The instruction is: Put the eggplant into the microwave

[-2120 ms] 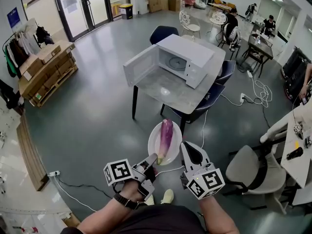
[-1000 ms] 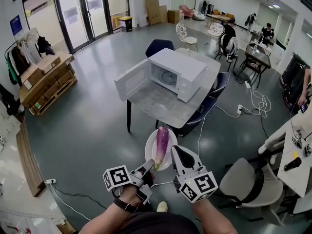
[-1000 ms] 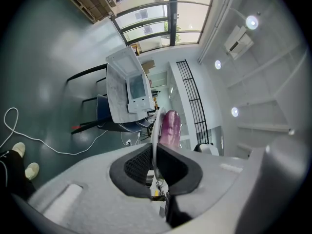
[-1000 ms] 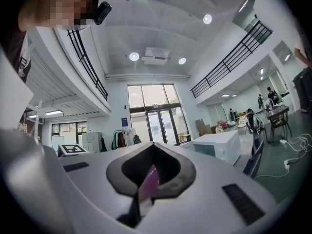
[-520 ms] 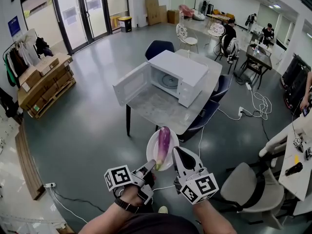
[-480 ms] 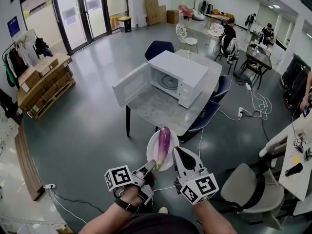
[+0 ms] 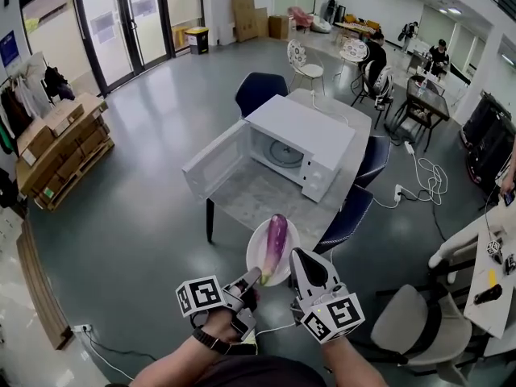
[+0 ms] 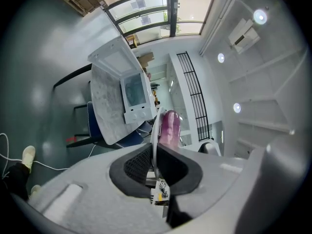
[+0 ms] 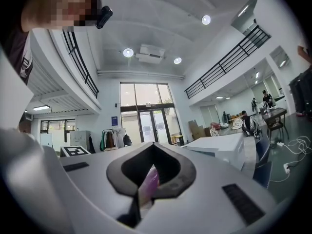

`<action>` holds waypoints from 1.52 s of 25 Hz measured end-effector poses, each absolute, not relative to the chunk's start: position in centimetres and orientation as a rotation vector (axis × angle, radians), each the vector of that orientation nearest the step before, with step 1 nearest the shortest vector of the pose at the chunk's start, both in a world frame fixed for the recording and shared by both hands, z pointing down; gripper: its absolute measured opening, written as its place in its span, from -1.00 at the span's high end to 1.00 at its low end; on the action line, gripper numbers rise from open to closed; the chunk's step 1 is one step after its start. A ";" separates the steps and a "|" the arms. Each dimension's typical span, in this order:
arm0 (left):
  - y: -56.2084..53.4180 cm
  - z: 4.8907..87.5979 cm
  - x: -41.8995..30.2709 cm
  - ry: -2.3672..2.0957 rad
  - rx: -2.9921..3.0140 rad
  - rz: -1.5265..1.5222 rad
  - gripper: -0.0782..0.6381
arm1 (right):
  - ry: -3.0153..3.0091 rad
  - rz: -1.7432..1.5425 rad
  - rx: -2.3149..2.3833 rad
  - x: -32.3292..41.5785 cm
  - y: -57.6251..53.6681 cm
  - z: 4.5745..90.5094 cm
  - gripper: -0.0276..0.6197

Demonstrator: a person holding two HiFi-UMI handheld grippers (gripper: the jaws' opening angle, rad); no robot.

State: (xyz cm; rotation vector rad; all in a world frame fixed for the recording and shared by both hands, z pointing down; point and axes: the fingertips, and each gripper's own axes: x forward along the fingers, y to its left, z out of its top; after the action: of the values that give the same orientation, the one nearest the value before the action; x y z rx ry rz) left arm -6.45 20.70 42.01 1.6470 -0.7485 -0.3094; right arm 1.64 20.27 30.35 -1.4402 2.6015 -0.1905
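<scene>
Purple long eggplant [image 7: 275, 239] rides a round white plate [image 7: 254, 252], left gripper [image 7: 255, 276] and right gripper [image 7: 296, 256] pinching its rim to keep it level near the white microwave [image 7: 310, 131].

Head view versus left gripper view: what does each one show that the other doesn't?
Only the head view shows both tools at once, the left gripper and right gripper, each shut on the white plate at its near rim. It also shows stacked cardboard boxes and seated people far off. Only the left gripper view shows the ceiling lights, the balcony railing and a shoe. Both show the eggplant on the plate and the open microwave on its table.
</scene>
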 end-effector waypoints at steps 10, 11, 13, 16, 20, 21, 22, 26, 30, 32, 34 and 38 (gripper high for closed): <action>11.4 42.6 -8.4 -0.697 1.668 -0.265 0.71 | 2.569 -0.190 -1.521 -0.9 12.5 30.4 0.91; 10.7 42.7 -8.5 -0.694 1.663 -0.264 0.71 | 2.569 -0.191 -1.526 -1.0 11.9 30.4 0.91; 9.4 42.9 -8.5 -0.688 1.659 -0.263 0.71 | 2.567 -0.191 -1.534 -1.0 10.6 30.6 0.91; 7.2 43.5 -8.3 -0.687 1.654 -0.259 0.71 | 2.568 -0.198 -1.535 -0.9 8.5 31.1 0.91; 3.4 44.6 -7.7 -0.706 1.633 -0.251 0.71 | 2.576 -0.214 -1.516 -0.3 4.4 31.8 0.91; 2.3 44.8 -7.5 -0.712 1.629 -0.250 0.71 | 2.578 -0.218 -1.509 -0.1 3.3 31.9 0.91; 1.2 45.1 -7.4 -0.719 1.626 -0.248 0.71 | 2.579 -0.221 -1.503 0.2 2.1 32.0 0.91; -3.1 45.7 -6.5 -0.740 1.622 -0.238 0.71 | 2.596 -0.212 -1.473 1.1 -2.3 32.1 0.91; -7.4 46.0 -5.0 -0.748 1.610 -0.242 0.71 | 2.632 -0.211 -1.441 2.0 -6.6 32.2 0.91; -9.0 46.3 -4.5 -0.755 1.603 -0.242 0.71 | 2.642 -0.216 -1.419 2.4 -8.4 32.2 0.91; -10.5 46.6 -4.2 -0.763 1.595 -0.246 0.71 | 2.650 -0.222 -1.395 2.7 -9.9 32.2 0.91; -12.5 47.7 -4.2 -0.785 1.568 -0.251 0.71 | 2.667 -0.242 -1.363 2.8 -11.8 32.6 0.91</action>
State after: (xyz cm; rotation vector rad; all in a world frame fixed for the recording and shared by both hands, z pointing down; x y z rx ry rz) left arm -4.16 -12.51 47.74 1.5682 -0.7849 -0.2514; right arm 2.83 -11.83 32.61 -1.3631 2.6674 -0.2418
